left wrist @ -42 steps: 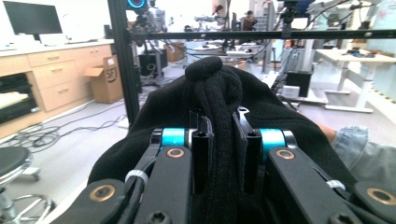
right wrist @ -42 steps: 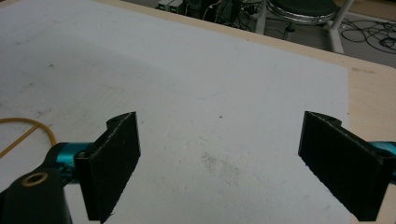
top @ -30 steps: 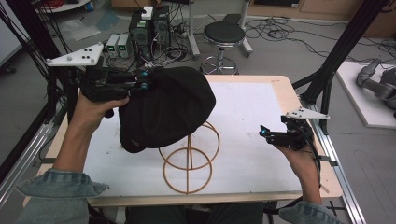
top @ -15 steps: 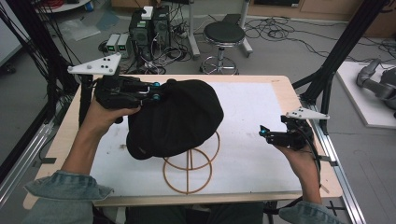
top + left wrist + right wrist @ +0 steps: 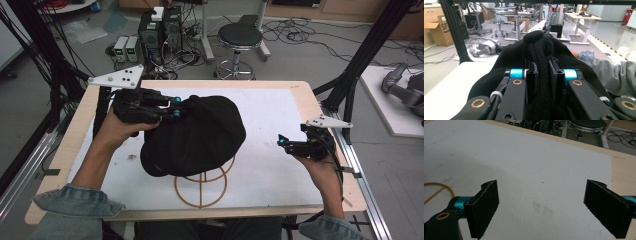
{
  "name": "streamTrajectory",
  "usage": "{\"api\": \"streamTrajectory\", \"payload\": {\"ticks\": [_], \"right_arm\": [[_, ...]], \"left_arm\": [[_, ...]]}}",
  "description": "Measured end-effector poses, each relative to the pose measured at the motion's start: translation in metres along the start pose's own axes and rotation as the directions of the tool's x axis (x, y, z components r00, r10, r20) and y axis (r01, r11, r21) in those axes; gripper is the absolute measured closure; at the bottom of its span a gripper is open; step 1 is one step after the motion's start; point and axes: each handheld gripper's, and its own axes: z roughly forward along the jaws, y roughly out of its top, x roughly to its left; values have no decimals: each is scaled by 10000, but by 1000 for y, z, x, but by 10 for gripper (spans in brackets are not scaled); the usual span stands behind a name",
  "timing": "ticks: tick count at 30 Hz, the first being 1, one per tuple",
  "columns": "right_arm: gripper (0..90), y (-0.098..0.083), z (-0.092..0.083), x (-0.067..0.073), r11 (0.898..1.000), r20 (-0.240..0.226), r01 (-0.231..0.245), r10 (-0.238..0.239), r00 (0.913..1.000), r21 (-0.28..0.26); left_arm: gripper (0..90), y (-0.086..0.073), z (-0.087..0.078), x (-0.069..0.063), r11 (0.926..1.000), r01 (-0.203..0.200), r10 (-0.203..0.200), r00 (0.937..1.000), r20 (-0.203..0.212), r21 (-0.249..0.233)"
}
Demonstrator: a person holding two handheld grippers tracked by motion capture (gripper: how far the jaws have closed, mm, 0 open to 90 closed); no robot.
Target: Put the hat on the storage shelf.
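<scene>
Black knit: the hat [image 5: 197,135] is soft wool-like fabric, seemingly draped over the top of a wooden wire-frame stand [image 5: 202,182] near the middle of the table [image 5: 300,95].
Handling: by my judgement it is light and limp, so it will sag and fold wherever it is not supported; it is not fragile, and the fuzzy knit should give the pads good friction.
Where to grip: a bunched fold or the thick rim looks the safest hold, since a single thin layer could slide out or stretch.
Left gripper [image 5: 541,75]: its jaws are drawn nearly together and pinch a thick ridge of the hat's fabric, which rises up between them in the left gripper view.
Hat against those jaws: the pinched fold sits squarely in the middle of the gap, touching both pads, with the rest of the hat spreading away beyond and to either side.
Left gripper from above [image 5: 167,106]: it meets the hat at its far left edge, near the crown side.
Right gripper [image 5: 541,207]: jaws spread wide with nothing between them, over bare white table covering.
Right gripper from above [image 5: 287,145]: it sits well apart from the hat, near the table's right edge.
Stand: its lower rings show below the hat's near edge, with the round base ring resting on the table.
</scene>
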Motion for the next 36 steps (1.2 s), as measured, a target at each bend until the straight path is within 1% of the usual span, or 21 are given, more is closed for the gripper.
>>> {"api": "streamTrajectory", "payload": {"ticks": [10, 13, 16, 22, 23, 25, 29, 33, 36], "right_arm": [[127, 0, -1, -1, 10000, 8, -30, 30, 10000, -18], [127, 0, -1, -1, 10000, -14, -39, 39, 10000, -15], [127, 0, -1, -1, 10000, 0, -31, 31, 10000, -14], [127, 0, -1, -1, 10000, 14, -37, 37, 10000, -6], [127, 0, -1, -2, 10000, 16, -32, 32, 10000, -1], [127, 0, -1, -2, 10000, 12, -30, 30, 10000, -22], [127, 0, -1, -2, 10000, 22, -28, 28, 10000, -26], [127, 0, -1, -1, 10000, -7, -32, 32, 10000, 14], [127, 0, 0, -1, 10000, -10, 0, 0, 10000, -6]], "left_arm": [[786, -2, 8, -3, 9989, -182, 178, 9998, 103, 443], [782, -3, 9, -4, 9980, -222, 219, 9997, 53, 590], [780, -3, 9, -5, 9960, -443, 443, 9990, 13, 775], [774, -4, 13, -9, 9924, -626, 626, 9980, 33, 1061], [773, -5, 14, -9, 9920, -667, 668, 9978, 27, 1075], [770, -7, 14, -9, 9933, -599, 598, 9982, 40, 988], [768, -10, 13, -9, 9936, -634, 634, 9980, 27, 930], [748, -11, 13, -10, 9931, -691, 690, 9976, 36, 947], [727, -11, 14, -10, 9924, -679, 687, 9976, -44, 1024]]}}
